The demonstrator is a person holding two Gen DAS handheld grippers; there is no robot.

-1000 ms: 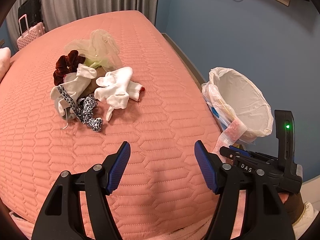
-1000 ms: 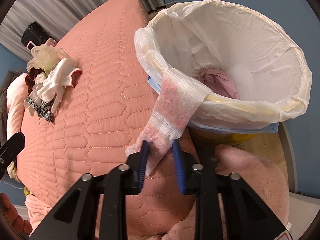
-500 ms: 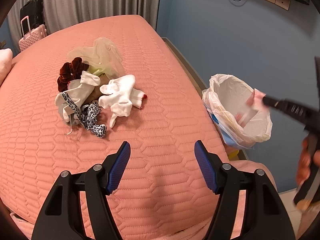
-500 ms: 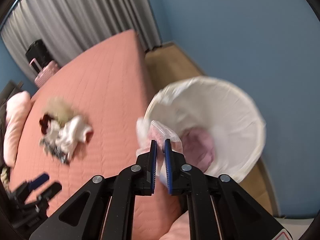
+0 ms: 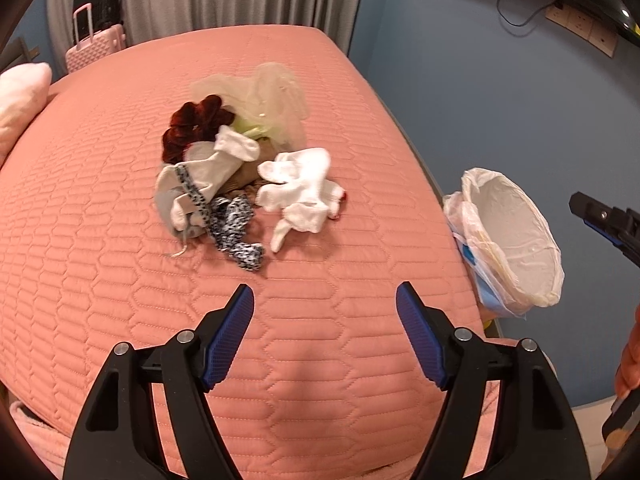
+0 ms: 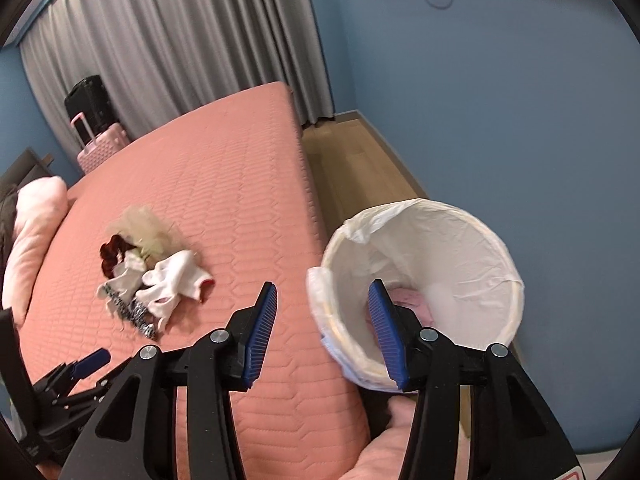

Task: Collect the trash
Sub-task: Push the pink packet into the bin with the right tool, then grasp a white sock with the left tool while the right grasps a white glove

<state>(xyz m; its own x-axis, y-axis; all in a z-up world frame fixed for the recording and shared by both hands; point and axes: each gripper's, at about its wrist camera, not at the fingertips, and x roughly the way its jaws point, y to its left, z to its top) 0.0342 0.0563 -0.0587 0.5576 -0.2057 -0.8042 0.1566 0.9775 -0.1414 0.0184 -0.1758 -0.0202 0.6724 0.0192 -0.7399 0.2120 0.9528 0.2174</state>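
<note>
- A drop into the bin is judged to be the step in hand: the right gripper (image 6: 322,330) is held above the near rim of the lined waste bin (image 6: 496,248), its jaws just opened and now about half apart, with nothing between the pads.
- Pink material is seen at the bottom of the bin — whether it is the piece just let go cannot be told for certain.
- The left gripper (image 5: 324,334) is held wide apart and empty over the quilted pink bedspread (image 5: 100,280), its jaws slightly widened in the last moment.
- The remaining items lie in one heap (image 5: 240,184) mid-bed, well apart from the bin: white socks (image 5: 300,192), a dark red scrunchie (image 5: 192,128), a pale mesh piece (image 5: 272,96), a black-and-white patterned band (image 5: 236,224).
- The next move is judged to call for a reach to that heap — the white socks lie nearest the bin side — with the jaws closed on one piece only, since the items overlap and could be dragged along together.
</note>
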